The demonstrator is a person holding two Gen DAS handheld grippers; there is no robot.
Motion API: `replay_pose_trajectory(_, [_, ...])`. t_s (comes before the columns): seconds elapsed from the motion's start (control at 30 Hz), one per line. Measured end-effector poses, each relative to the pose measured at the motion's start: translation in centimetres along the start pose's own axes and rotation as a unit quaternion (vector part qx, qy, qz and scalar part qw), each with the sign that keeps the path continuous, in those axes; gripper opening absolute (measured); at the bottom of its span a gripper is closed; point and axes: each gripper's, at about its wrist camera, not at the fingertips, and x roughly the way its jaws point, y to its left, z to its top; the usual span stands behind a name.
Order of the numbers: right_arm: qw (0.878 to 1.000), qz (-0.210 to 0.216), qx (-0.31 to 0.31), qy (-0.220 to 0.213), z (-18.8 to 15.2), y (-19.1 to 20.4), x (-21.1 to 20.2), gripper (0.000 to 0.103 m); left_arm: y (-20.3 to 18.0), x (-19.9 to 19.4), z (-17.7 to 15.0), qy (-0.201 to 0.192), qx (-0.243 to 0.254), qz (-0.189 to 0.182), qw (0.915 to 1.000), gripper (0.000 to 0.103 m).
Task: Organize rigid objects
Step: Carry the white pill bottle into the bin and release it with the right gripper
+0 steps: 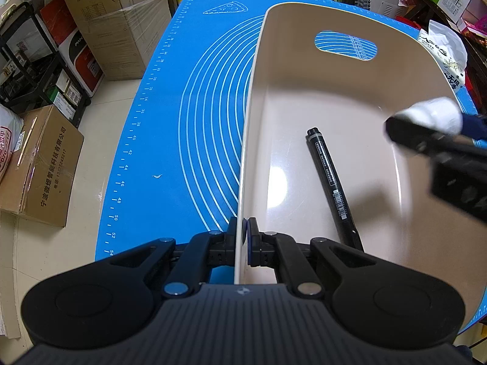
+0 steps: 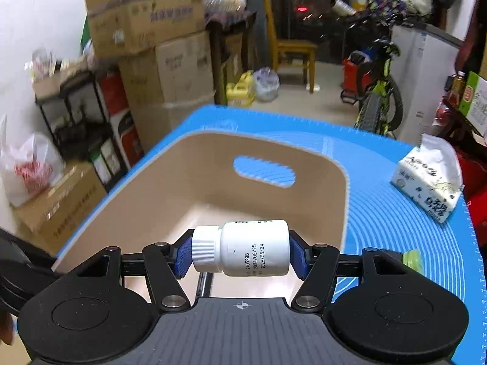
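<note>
A beige plastic bin with a handle slot stands on the blue mat. My left gripper is shut on the bin's near left wall, one pad on each side of it. A black marker lies on the bin's floor. My right gripper is shut on a white pill bottle, held sideways by cap and base above the near rim of the bin. In the left wrist view the right gripper with the white bottle comes in blurred over the bin's right side.
A pack of tissues lies on the mat to the right of the bin. A small green object shows behind the right gripper's finger. Cardboard boxes and a shelf stand on the floor left of the table; a bicycle beyond it.
</note>
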Motion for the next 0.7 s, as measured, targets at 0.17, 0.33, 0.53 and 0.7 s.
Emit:
replay_pose_trajectory(0.17, [0.999, -0.002, -0.019, 0.036, -0.6, 1.0, 1.8, 0.066, 0.0, 0.0, 0.0, 0.0, 0.0, 0.0, 1.0, 0.006])
replay_pose_trajectory(0.33, [0.997, -0.008, -0.051, 0.056, -1.0, 2.0, 2.6, 0.066, 0.1, 0.0, 0.0, 0.0, 0.0, 0.001, 1.0, 0.006])
replay_pose_trajectory(0.53, [0.993, 0.003, -0.079, 0.082, -1.0, 3.0, 3.1, 0.066, 0.2, 0.0, 0.0, 0.0, 0.001, 0.001, 1.0, 0.006])
replay_pose_trajectory(0.7, [0.987, 0.008, -0.108, 0.12, -1.1, 3.9, 3.9, 0.066, 0.2, 0.0, 0.0, 0.0, 0.001, 0.001, 1.0, 0.006])
